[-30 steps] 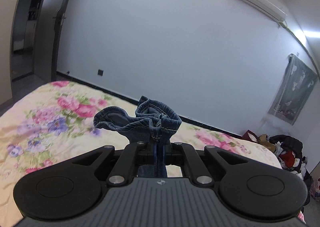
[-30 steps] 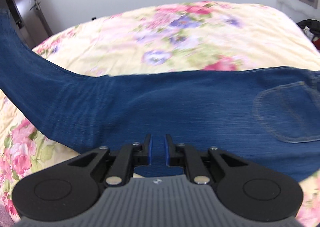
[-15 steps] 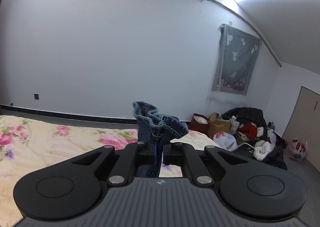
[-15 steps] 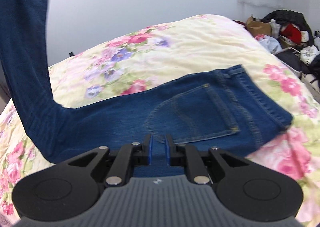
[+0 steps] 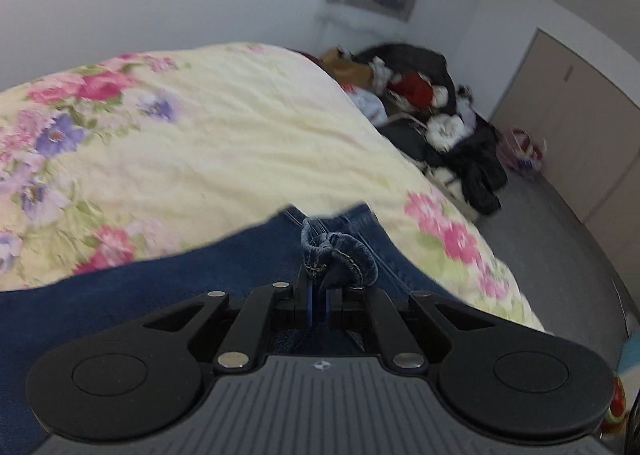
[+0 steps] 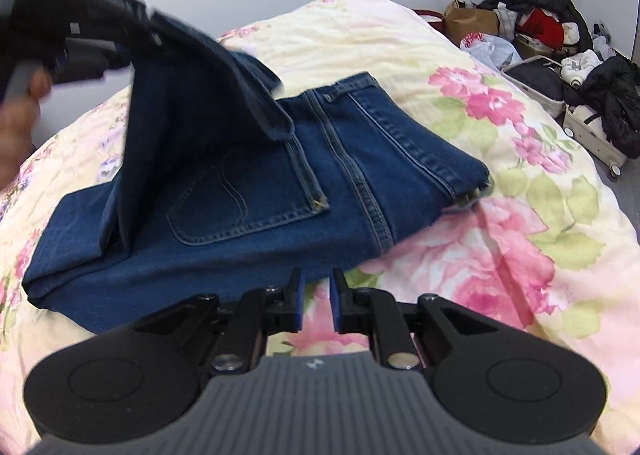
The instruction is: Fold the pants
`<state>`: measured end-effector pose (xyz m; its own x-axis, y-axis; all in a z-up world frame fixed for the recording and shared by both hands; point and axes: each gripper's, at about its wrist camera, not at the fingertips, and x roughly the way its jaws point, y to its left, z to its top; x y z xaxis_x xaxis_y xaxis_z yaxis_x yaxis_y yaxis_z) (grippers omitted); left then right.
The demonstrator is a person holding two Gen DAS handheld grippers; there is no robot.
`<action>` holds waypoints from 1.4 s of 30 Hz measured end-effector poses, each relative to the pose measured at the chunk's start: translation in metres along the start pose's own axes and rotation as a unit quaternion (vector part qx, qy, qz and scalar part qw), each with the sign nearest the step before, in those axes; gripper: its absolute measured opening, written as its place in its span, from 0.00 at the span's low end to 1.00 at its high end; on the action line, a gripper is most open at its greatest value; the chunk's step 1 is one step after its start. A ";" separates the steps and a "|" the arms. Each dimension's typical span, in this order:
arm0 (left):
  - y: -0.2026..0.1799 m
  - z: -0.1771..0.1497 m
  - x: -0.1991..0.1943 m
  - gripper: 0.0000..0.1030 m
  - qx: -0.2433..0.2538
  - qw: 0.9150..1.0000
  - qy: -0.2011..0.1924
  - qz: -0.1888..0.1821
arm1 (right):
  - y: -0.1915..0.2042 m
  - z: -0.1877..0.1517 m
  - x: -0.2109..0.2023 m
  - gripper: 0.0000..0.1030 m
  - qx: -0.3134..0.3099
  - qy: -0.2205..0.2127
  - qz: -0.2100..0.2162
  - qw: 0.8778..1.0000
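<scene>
Left wrist view: the left gripper (image 5: 318, 305), clamped on the bunched hem of the dark blue denim pants (image 6: 360, 175), now hangs low over the floral cream bedspread (image 5: 224, 143), where a second ago it faced the white wall. In the right wrist view, the right gripper (image 6: 317, 305) has slipped off the denim; its jaws stand slightly apart, empty, just beside the folded seat.

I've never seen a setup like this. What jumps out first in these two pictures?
Dark blue jeans lie across a flowery bedspread, back pocket up. The left tongs, shut on a bunched denim hem, lift the leg end over them. The right tongs sit at the near edge, holding nothing. A clutter pile fills the far corner.
</scene>
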<state>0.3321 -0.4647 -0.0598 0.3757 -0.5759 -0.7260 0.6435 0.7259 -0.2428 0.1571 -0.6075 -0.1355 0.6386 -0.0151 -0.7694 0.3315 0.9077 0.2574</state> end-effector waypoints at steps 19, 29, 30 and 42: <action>0.055 -0.017 -0.021 0.73 -0.041 0.986 0.084 -0.136 | 0.026 0.017 -0.002 0.50 0.052 -0.001 0.068 0.996; 0.187 -0.048 -0.085 0.73 0.000 0.997 0.048 0.053 | 0.013 0.047 0.000 0.40 0.171 -0.042 0.089 0.980; 0.201 -0.052 -0.090 0.72 -0.002 0.996 0.051 0.067 | 0.013 0.051 0.003 0.40 0.182 -0.042 0.094 0.978; 0.296 -0.115 -0.110 0.60 -0.044 0.988 0.100 0.109 | 0.018 0.059 0.045 0.03 0.256 -0.022 0.064 0.964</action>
<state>0.4045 -0.1426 -0.1257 0.3543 -0.3240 -0.8772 0.4991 0.8588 -0.1156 0.2332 -0.6167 -0.1312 0.7229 0.0551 -0.6887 0.5395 0.5778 0.6125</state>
